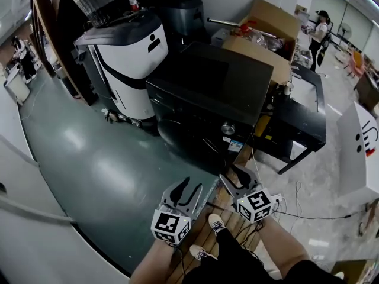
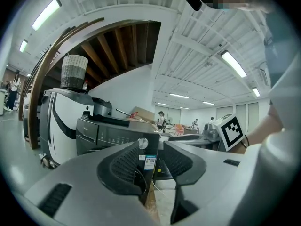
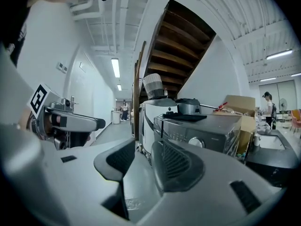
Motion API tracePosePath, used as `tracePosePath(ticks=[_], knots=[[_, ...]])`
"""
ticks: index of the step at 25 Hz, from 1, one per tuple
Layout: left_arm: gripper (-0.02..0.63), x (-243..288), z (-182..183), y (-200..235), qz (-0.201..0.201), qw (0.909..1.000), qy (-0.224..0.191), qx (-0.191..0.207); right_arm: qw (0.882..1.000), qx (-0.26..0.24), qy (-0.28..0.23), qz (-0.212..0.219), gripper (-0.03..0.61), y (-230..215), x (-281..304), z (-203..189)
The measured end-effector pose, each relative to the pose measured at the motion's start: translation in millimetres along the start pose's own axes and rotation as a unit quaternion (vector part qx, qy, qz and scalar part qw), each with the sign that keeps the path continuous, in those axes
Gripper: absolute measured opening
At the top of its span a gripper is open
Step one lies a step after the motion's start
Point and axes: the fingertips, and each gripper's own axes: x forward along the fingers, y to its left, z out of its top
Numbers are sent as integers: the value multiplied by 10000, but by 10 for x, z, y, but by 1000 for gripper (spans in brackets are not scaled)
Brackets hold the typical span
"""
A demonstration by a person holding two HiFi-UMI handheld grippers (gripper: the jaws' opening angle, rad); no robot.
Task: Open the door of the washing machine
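Black front-loading washing machine (image 1: 207, 96) stands mid-floor, silver round knob (image 1: 228, 129) at its front top corner; the door is hard to make out on the dark front. Left gripper (image 1: 193, 185) and right gripper (image 1: 230, 173) are both just short of the machine's front and apart from it. Both pairs of jaws stand apart with nothing between them. White rounded appliance (image 1: 127, 58) is left of the machine, brown cardboard box (image 1: 266, 31) behind it.

The left grey two-jaw gripper (image 1: 192, 186) and the right grey two-jaw gripper (image 1: 238, 174) extend side by side from the forearms (image 1: 151, 264), pointing forward, near level. Both pairs of jaws stand apart and empty.
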Motion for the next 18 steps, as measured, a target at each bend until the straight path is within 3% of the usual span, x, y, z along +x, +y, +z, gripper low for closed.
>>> tracePosePath(ticks=[10, 18], knots=[[175, 687, -442, 290, 224, 9987, 265, -372, 9990, 78, 353, 244, 196, -521, 599, -522], [183, 1252, -876, 579, 281, 9970, 460, -563, 9965, 292, 756, 201, 199, -973, 1126, -1162]])
